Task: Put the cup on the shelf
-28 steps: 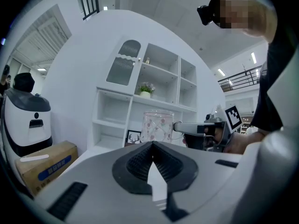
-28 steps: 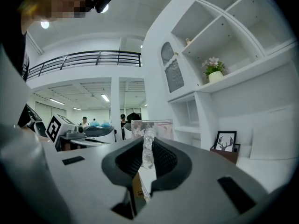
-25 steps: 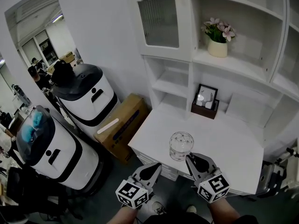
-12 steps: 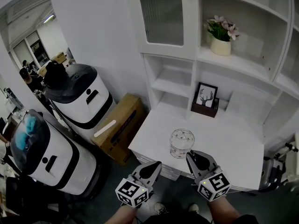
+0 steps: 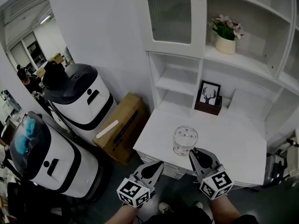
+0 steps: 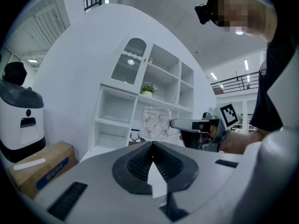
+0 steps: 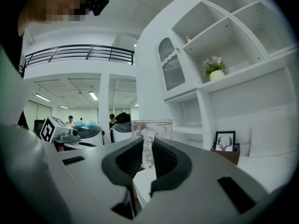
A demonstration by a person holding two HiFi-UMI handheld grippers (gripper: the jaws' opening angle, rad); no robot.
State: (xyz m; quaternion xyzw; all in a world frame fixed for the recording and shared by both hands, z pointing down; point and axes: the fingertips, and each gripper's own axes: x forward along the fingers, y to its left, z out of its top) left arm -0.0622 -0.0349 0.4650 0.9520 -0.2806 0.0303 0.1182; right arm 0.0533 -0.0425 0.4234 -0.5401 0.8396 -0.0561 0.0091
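Observation:
A clear glass cup [image 5: 185, 140] with a faint flower print stands out over the front part of the white tabletop [image 5: 233, 148]; I cannot tell whether it rests there or hangs just above. My right gripper [image 5: 195, 155] is shut on the cup's handle [image 7: 148, 149], with the cup body [image 7: 152, 127] just past the jaws. The left gripper [image 5: 155, 167] is shut and empty, below and left of the cup, off the table's front edge. From the left gripper view the cup [image 6: 156, 123] and the right gripper [image 6: 188, 124] show beyond its closed tips [image 6: 152, 144]. The white shelf unit [image 5: 243, 62] rises behind the table.
A potted flower [image 5: 226, 35] stands on an upper shelf board, and a framed deer picture [image 5: 209, 97] at the table's back. A closed cabinet door [image 5: 171, 17] is at upper left. On the floor at left are a cardboard box [image 5: 121, 127] and two white machines [image 5: 86, 99].
The head camera has shifted a little, so the scene slides slightly right. The cup stays in my right gripper near the table's front; the left gripper stays shut.

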